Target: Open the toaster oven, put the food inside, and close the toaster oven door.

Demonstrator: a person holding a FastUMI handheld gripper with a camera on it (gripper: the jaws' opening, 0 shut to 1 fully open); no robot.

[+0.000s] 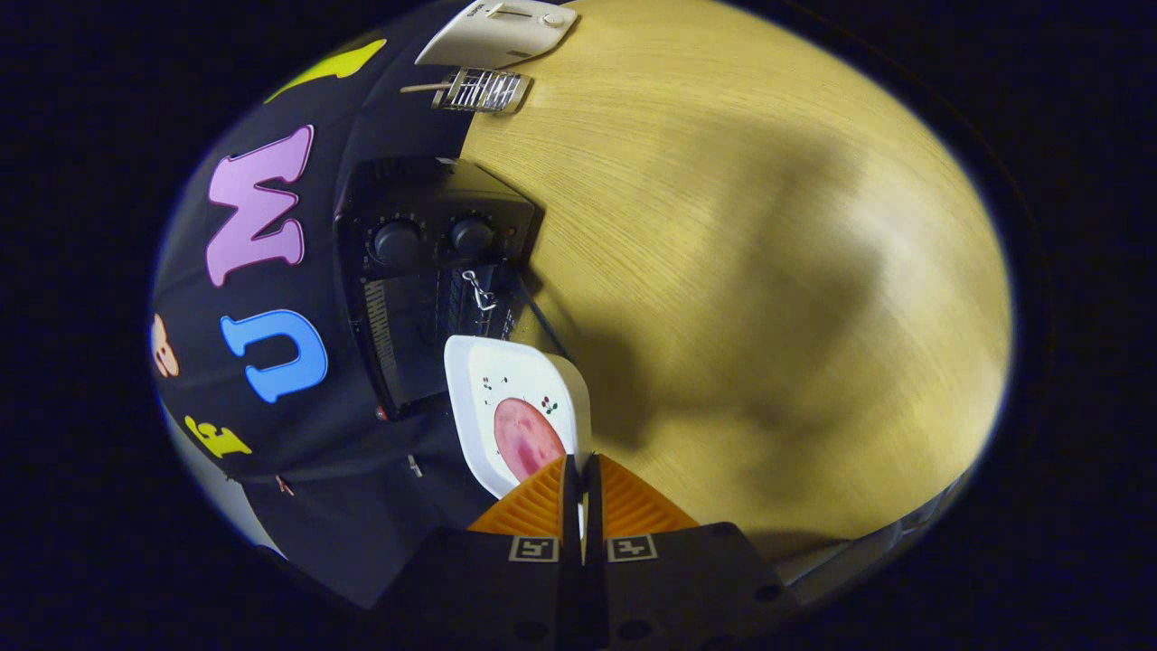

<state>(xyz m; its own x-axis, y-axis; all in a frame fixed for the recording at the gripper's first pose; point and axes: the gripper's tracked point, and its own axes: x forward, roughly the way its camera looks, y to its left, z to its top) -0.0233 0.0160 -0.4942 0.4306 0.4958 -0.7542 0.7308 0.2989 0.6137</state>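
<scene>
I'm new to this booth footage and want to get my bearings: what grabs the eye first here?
The white plate with a pink slice of food stands out, its edge clamped between the gripper fingers, which are shut on it. Just beyond it sits the black toaster oven with two knobs, its door open, against the booth wall. Farther along the wooden table lie a small wire rack and a white appliance.

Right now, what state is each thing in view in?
Toaster oven: door open, rack showing inside.
Plate: gripped at its rim, held at the oven's open door.
Food: lying on the plate, not yet inside.
Gripper: jaws shut on the plate's rim.
White appliance: sitting beyond the oven on the wooden table.
</scene>
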